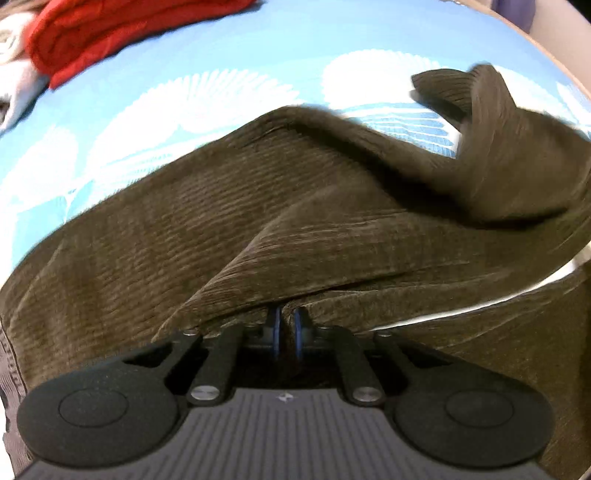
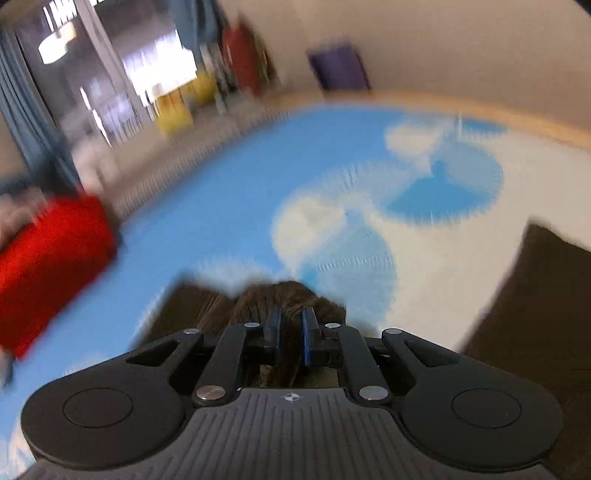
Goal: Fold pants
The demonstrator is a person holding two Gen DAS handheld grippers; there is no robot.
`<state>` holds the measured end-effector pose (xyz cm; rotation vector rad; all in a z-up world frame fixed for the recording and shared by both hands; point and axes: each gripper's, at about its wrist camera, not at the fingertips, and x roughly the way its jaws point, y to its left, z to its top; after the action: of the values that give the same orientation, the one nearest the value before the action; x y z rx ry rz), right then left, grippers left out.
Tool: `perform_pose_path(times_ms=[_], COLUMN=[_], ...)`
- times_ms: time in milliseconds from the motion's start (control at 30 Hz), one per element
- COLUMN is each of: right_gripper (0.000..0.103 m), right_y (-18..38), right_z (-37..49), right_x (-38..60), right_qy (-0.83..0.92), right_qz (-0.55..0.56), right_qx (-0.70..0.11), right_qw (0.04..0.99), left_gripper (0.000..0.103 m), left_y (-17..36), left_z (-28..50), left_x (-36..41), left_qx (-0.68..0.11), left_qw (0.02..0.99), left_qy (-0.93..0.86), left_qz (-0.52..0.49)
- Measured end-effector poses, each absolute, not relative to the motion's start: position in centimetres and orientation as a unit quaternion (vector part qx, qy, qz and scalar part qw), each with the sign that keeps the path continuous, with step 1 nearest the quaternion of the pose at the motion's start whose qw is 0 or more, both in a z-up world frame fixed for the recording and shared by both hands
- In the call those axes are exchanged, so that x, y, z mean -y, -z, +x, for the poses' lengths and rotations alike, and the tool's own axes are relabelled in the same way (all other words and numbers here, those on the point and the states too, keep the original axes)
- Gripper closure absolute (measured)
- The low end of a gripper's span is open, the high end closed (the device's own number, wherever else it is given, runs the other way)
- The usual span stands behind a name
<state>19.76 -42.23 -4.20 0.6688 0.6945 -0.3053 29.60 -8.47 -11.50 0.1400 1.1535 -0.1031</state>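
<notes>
Because both grippers have cloth pinched between their jaws, this looks like the middle of a fold, with the fabric being carried, not smoothed. Nearest in the left wrist view, the left gripper [image 1: 286, 328] has its jaws together on a ridge of the pants [image 1: 207, 221], one pair of brown corduroy trousers lying across the near part of the bed [image 1: 258, 48]. From that grip a crease runs up and to the right, and one leg end is lifted and curled over near the bed's right edge, blurred, so probably in motion. In the right wrist view, the right gripper [image 2: 291, 325] is likewise clamped on a bunched wad of the same brown cloth, held clear above the sheet; more of the trousers shows as a dark mass at the right of that view. Holding two separate spots would let the person bring one part over another while keeping the edges matched, I judge. Farther off, toward the bed's far left corner, lies one red garment [image 1: 110, 33], seemingly already folded, with some white cloth [image 1: 16, 85] beside it. Beyond the bed the room is too blurred to count anything.
</notes>
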Motion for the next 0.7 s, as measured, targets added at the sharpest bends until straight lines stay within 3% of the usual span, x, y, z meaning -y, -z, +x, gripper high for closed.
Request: perform_pose_path(times_ms=[100, 233, 433, 700], right_gripper=[0.084, 0.067, 0.062, 0.061], right_y=[6.4, 9.0, 11.2, 13.8], right_z=[20.2, 20.8, 22.2, 25.1], right_x=[44.5, 47.7, 51.3, 52.5], right_qy=[0.144, 0.118, 0.076, 0.062], right_qz=[0.376, 0.466, 0.528, 0.574], right_qx=[-0.363, -0.36, -0.314, -0.323], right_qw=[0.84, 0.799, 0.785, 0.75], left_gripper=[0.095, 0.095, 0.095, 0.095], left_y=[11.2, 11.0, 10.7, 10.3], left_z=[29.6, 29.6, 28.9, 28.8], left_x=[7.9, 7.0, 7.0, 6.2], left_qx=[-0.547, -0.552, -0.552, -0.546], left_qw=[0.833, 0.831, 0.829, 0.834], left_qy=[0.044, 0.021, 0.023, 0.003], left_qz=[0.067, 0.068, 0.087, 0.084])
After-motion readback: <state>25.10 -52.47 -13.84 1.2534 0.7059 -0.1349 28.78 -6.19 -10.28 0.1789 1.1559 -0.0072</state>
